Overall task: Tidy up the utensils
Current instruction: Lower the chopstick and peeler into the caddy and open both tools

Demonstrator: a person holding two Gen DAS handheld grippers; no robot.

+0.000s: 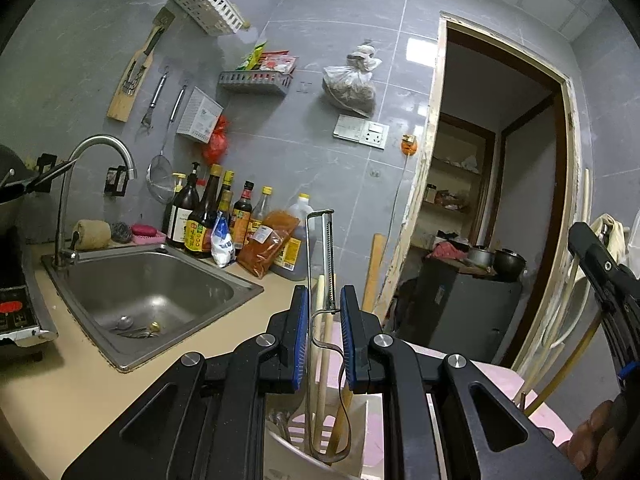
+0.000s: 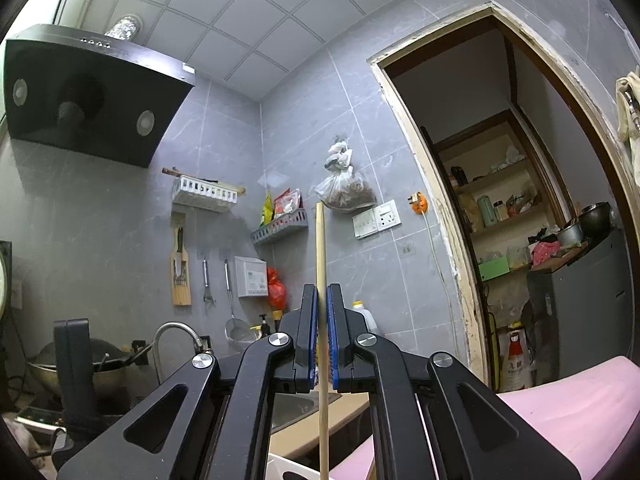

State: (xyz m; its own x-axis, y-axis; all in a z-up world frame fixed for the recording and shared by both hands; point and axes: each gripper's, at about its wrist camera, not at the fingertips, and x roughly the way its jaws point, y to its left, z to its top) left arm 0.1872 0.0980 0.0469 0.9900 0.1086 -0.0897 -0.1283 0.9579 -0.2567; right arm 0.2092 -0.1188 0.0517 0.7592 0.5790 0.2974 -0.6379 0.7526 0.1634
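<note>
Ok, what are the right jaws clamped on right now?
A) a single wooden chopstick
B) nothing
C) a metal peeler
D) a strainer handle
A: in the right wrist view the right gripper has its blue pads pressed against a thin wooden chopstick standing upright between them.

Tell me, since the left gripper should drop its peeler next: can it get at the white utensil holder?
Probably yes: the left gripper holds the peeler directly above the white utensil holder, its lower loop already inside.

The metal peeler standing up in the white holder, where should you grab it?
Grab the metal peeler low on its thin wire handle, coming from the side with one pad each side. It stands upright in the white utensil holder, so its flat toothed blade stays clear above the left gripper.
</note>
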